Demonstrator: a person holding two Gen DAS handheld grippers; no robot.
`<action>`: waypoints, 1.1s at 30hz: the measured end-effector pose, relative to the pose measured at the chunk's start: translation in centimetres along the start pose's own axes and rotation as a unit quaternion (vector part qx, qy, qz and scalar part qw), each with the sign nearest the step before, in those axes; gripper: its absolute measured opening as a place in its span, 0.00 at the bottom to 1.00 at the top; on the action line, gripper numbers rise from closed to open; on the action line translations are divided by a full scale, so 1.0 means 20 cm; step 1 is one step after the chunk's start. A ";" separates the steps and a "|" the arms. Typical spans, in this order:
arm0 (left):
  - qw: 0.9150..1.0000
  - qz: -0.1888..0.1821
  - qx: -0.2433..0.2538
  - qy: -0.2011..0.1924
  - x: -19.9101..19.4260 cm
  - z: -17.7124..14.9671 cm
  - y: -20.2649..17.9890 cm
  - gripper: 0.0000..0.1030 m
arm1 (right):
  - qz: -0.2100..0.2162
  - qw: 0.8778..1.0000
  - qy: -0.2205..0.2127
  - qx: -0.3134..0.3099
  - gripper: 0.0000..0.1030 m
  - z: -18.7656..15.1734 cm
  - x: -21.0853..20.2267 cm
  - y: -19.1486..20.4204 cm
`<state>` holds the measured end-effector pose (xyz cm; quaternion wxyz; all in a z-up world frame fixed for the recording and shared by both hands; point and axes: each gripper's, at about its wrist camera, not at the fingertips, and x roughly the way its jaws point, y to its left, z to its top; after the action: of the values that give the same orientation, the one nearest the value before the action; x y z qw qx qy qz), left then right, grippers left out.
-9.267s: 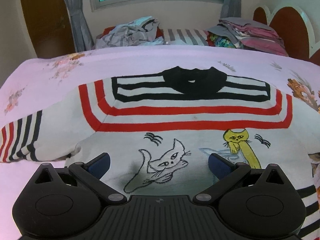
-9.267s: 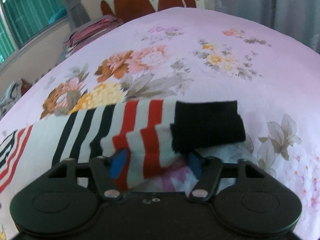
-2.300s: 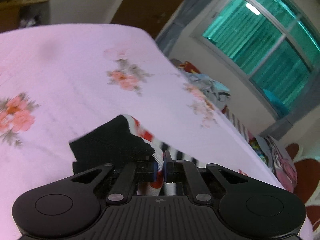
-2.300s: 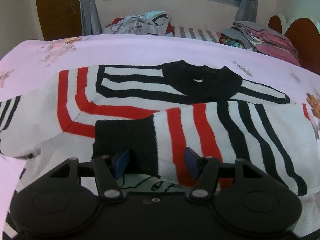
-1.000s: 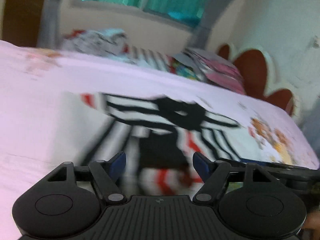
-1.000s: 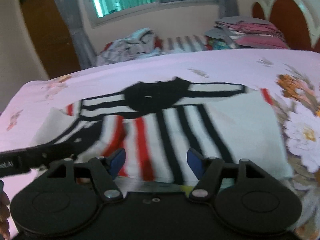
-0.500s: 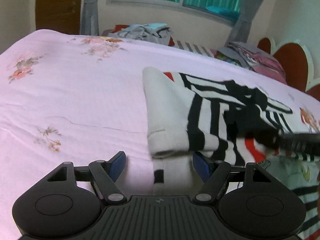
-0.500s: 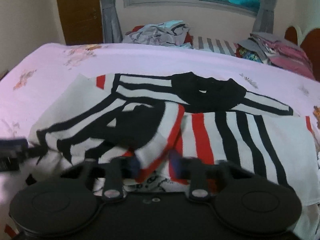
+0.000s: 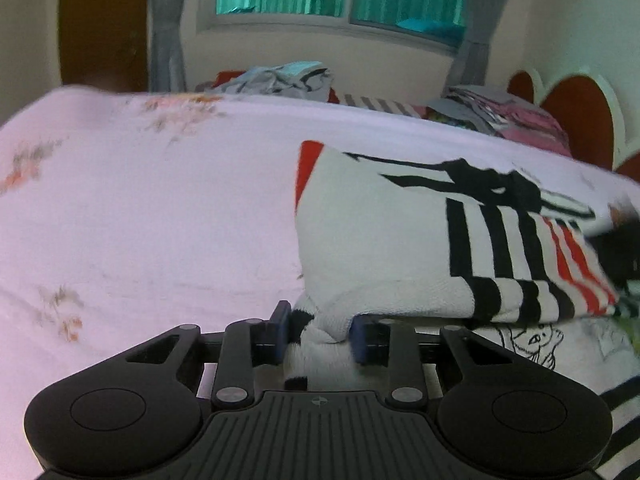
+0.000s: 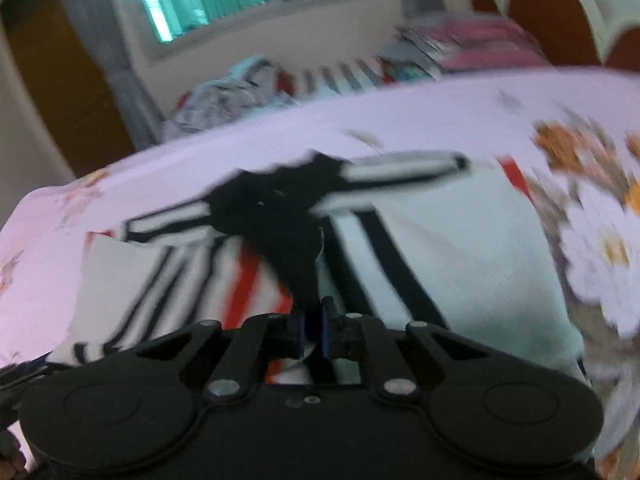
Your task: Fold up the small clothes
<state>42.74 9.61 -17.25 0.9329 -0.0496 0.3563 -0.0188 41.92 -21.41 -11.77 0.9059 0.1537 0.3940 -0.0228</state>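
Note:
A small white sweater [image 9: 376, 216] with black and red stripes and cat drawings lies on the pink bedsheet [image 9: 160, 208], both sleeves folded across its front. My left gripper [image 9: 320, 330] is nearly shut, its jaws pinching a bunch of the sweater's left edge fabric. In the right wrist view the sweater [image 10: 460, 248] lies ahead, blurred. My right gripper [image 10: 314, 330] is shut on the sweater's fabric, where the black cuff [image 10: 296, 264] of the folded sleeve runs down into the jaws.
Piles of other clothes [image 9: 280, 80] lie at the far end of the bed under the window. A stack of folded clothes [image 9: 500, 116] sits by the red headboard [image 9: 572, 116]. Flower prints cover the sheet [image 10: 600, 232] at right.
Both grippers were open half a second ago. Now the left has closed on the sweater's left edge and the right has closed on fabric near the sleeve cuff. Both views have shifted.

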 end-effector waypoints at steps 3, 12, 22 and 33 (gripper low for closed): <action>1.000 -0.004 -0.027 0.002 -0.01 -0.01 0.04 0.30 | -0.006 1.000 0.002 0.009 0.19 -0.01 0.00 -0.05; 0.994 -0.050 -0.082 0.044 -0.06 0.01 0.11 0.36 | -0.005 1.000 0.008 0.002 0.48 0.00 0.01 -0.08; 0.993 -0.056 -0.102 0.020 0.02 0.21 0.11 0.68 | -0.025 0.999 0.003 0.020 0.53 0.08 0.06 -0.19; 0.993 -0.041 -0.104 0.031 0.47 0.39 0.01 0.40 | -0.034 0.999 -0.002 -0.023 0.21 0.09 0.09 -0.12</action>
<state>54.99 9.81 -17.77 0.9094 -0.1608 0.3829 -0.0215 44.10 -24.05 -12.43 0.9088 0.1188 0.3975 -0.0449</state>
